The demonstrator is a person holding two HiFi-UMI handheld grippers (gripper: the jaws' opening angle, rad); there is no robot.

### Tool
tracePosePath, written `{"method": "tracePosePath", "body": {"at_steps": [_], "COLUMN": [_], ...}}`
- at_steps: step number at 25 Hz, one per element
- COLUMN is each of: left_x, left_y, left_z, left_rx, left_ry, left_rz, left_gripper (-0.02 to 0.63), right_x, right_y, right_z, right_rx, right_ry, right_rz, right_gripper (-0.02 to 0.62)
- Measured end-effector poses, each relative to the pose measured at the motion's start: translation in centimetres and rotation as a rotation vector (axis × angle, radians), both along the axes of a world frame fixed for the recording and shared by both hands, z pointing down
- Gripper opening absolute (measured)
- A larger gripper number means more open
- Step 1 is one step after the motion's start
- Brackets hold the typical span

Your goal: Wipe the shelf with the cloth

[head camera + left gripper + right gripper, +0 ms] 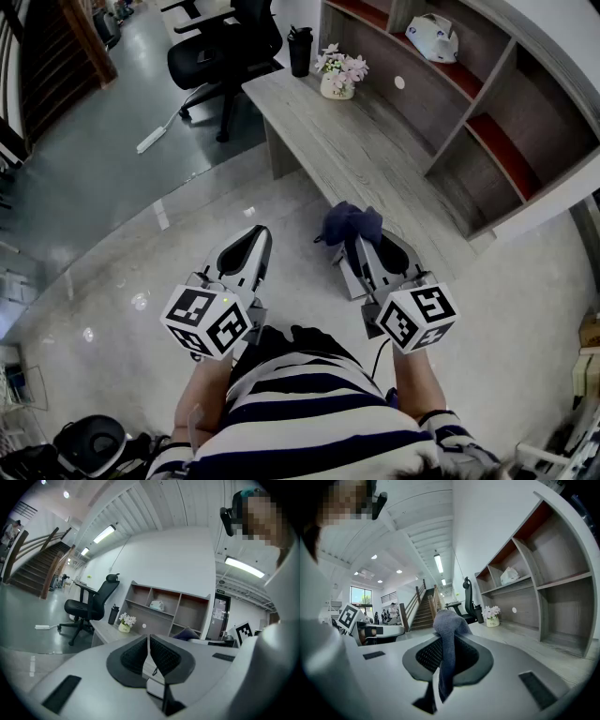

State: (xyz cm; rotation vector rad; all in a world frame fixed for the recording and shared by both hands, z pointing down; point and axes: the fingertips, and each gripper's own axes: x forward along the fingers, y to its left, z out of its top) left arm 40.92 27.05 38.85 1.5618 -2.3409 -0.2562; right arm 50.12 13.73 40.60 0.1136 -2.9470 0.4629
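Between the right gripper's (449, 640) jaws sits the cloth (447, 620). The jaws are closed on a narrow fold of it. The rest bunches above the tips in a dark blue wad, and a tail hangs down the gap. In the head view the wad (351, 223) pokes out past the gripper (360, 249), over the floor just short of the desk (356, 150). The left gripper (149, 640) has its jaws pressed together with nothing between them, and it hangs level with the right one (255, 236).

The shelf (412, 94) stands at the back of the desk, well apart from both grippers, so the wipe is not yet begun. Several things could go wrong:

- **Slipping cloth:** the grip is thin. Dragging the wad along a wooden board would probably pull the fold out, and the cloth would drop.
- **Scraping jaws:** if the wad rolls to one side, bare jaw tips could scrape the shelf instead of wiping it.
- **Patchy wipe:** a bunched cloth touches only a small patch, so strips could be missed.
- **Knocked items:** the reach goes over the desk. The flowers (339, 73) and bottle (300, 49) stand at its far end, and a wide sweep there could tip them.
- **White object:** it sits in an upper bay (431, 37), and wiping that board would likely push it along or off.
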Motion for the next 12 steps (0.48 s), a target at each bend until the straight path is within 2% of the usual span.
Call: {"method": "tracePosePath", "body": {"at_steps": [12], "left_x": [-0.7], "left_y": [0.8], "left_z": [0.5], "left_rx": [-0.039], "left_ry": [-0.002], "left_rz": [-0.026], "left_gripper": [0.030], "right_x": [-0.8], "right_y": [0.2], "right_z": [0.9], "right_rx": [-0.033], "right_ry": [-0.014], "right_rz": [-0.020], "right_gripper": [0.057]}}
